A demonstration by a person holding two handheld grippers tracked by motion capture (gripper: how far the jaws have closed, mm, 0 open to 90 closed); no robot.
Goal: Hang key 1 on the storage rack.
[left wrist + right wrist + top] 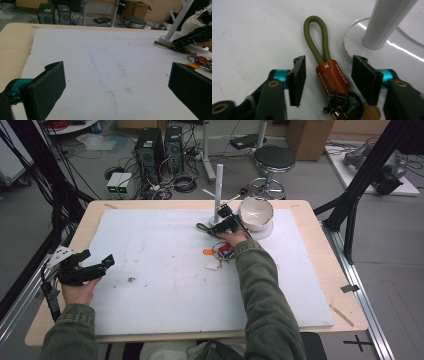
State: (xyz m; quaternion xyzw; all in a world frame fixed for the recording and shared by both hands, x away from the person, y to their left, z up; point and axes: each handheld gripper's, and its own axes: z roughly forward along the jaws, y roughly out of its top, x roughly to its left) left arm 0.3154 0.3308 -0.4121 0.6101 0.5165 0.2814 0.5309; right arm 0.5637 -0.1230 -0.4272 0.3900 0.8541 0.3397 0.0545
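A keychain with an olive green rope loop and a brown leather tab lies flat on the white foam mat, next to the base of a white stand. My right gripper is open, one jaw on each side of the leather tab and neither touching it. In the high view the right gripper sits low by the stand's pole, with the olive loop poking out to its left. My left gripper hovers open and holding nothing at the mat's left edge.
A white bowl stands right of the stand. A second bunch of keys with red and orange tags lies under the right forearm. The wooden table borders the mat. A stool and computer towers stand on the floor beyond.
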